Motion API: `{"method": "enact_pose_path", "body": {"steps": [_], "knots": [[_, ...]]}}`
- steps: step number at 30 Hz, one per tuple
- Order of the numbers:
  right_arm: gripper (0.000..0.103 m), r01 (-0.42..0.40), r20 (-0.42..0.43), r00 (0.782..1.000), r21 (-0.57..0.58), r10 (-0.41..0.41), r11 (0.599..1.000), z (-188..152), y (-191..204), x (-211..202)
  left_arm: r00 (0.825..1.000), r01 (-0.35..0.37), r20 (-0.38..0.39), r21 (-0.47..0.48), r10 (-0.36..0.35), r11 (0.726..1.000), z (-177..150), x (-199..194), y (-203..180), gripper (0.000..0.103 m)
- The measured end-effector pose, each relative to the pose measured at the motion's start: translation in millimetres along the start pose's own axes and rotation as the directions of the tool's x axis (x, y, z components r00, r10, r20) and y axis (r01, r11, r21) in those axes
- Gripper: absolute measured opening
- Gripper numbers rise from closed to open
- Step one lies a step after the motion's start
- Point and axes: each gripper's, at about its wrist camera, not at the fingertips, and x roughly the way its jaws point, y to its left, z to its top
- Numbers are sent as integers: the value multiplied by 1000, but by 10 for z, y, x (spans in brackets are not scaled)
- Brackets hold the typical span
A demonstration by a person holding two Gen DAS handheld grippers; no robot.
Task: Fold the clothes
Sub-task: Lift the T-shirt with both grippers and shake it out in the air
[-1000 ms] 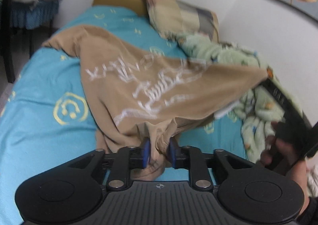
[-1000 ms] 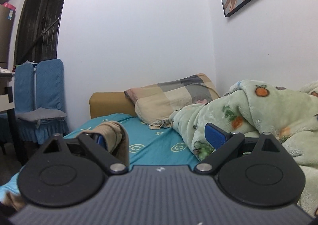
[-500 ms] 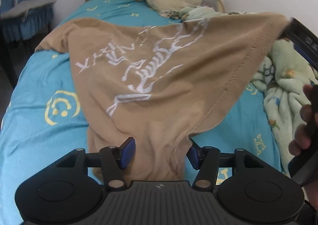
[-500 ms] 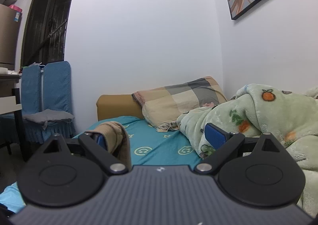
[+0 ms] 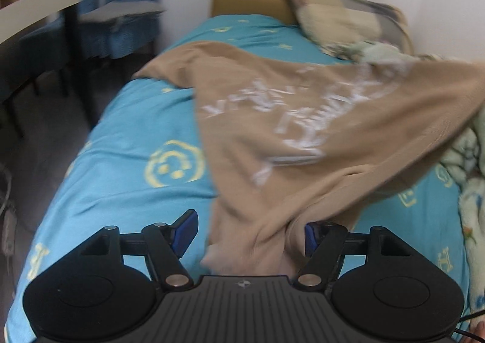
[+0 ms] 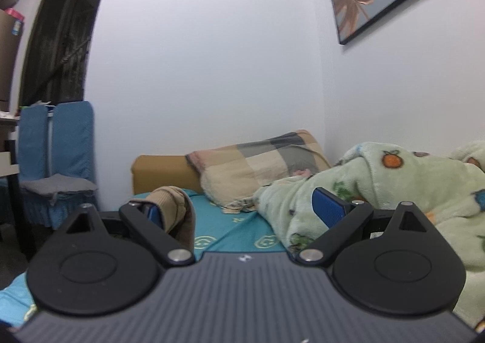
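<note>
A tan sweater (image 5: 291,130) with white lettering lies across the blue bed sheet (image 5: 145,130). Its right corner is lifted off toward the frame's right edge. My left gripper (image 5: 248,233) is open wide at the near end of the sweater. Bunched cloth sits between its fingers, against the right fingertip (image 5: 310,235). In the right wrist view my right gripper (image 6: 242,211) is open wide above the bed. A tan fold of the sweater (image 6: 174,206) is draped over its left finger (image 6: 153,215). The right finger (image 6: 329,206) is bare.
A checked pillow (image 5: 342,21) and a green fleece blanket (image 6: 394,185) fill the far right of the bed by the wall. A blue-covered chair (image 5: 121,9) and a dark table (image 5: 33,18) stand to the left, beyond the bed's edge and the floor (image 5: 39,136).
My left gripper, shut on the sweater a second ago, has opened and let the cloth go slack. The right gripper has shifted slightly, the sweater fold still hanging on its left finger.
</note>
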Motion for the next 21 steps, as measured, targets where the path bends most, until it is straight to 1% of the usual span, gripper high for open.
{"method": "enact_pose_path", "body": {"steps": [1, 3, 4, 6, 7, 9, 10, 11, 12, 14, 15, 16, 17, 19, 21], "knots": [[96, 6, -5, 1000, 7, -6, 1000, -1, -17, 10, 1000, -14, 8, -10, 14, 1000, 12, -59, 56, 73], [96, 14, -19, 1000, 4, -14, 1000, -13, -29, 25, 997, -29, 76, -54, 33, 998, 32, -266, 197, 76], [96, 12, -42, 999, -9, -13, 1000, -52, -18, 42, 990, -40, 130, -82, 50, 996, 46, -385, 260, 77], [96, 8, -86, 996, -36, -11, 999, -131, 6, 76, 970, -58, 229, -126, 86, 990, 73, -592, 351, 79], [96, 5, -108, 994, -50, -10, 999, -171, 18, 93, 956, -66, 274, -143, 104, 987, 88, -679, 381, 80], [96, -2, -152, 988, -77, -10, 997, -250, 42, 128, 937, -83, 325, -157, 131, 984, 126, -752, 404, 80], [96, -5, -178, 984, -88, -11, 996, -295, 52, 144, 937, -80, 325, -166, 131, 983, 134, -754, 411, 80], [96, -7, -222, 975, -92, -13, 996, -365, 52, 159, 937, -76, 325, -174, 130, 982, 141, -754, 417, 80], [96, -8, -264, 964, -92, -17, 996, -431, 47, 169, 941, -66, 315, -184, 123, 981, 142, -742, 417, 80], [96, 6, -332, 943, -56, -24, 998, -518, -5, 138, 949, -44, 297, -200, 103, 979, 127, -740, 404, 80], [96, 13, -359, 933, -35, -25, 999, -549, -31, 117, 951, -40, 293, -204, 100, 978, 117, -758, 393, 80], [96, 14, -356, 935, -4, -15, 1000, -520, -59, 68, 949, -41, 299, -207, 103, 977, 108, -794, 380, 80], [96, 15, -347, 938, 24, -6, 1000, -481, -82, 17, 943, -41, 315, -210, 108, 977, 108, -826, 397, 80], [96, 10, -286, 958, 32, 0, 999, -269, -65, -101, 932, -32, 346, -218, 108, 976, 118, -887, 445, 80], [96, 8, -224, 975, 35, 0, 999, -12, -36, -213, 916, -9, 388, -238, 104, 971, 195, -994, 526, 80]]}}
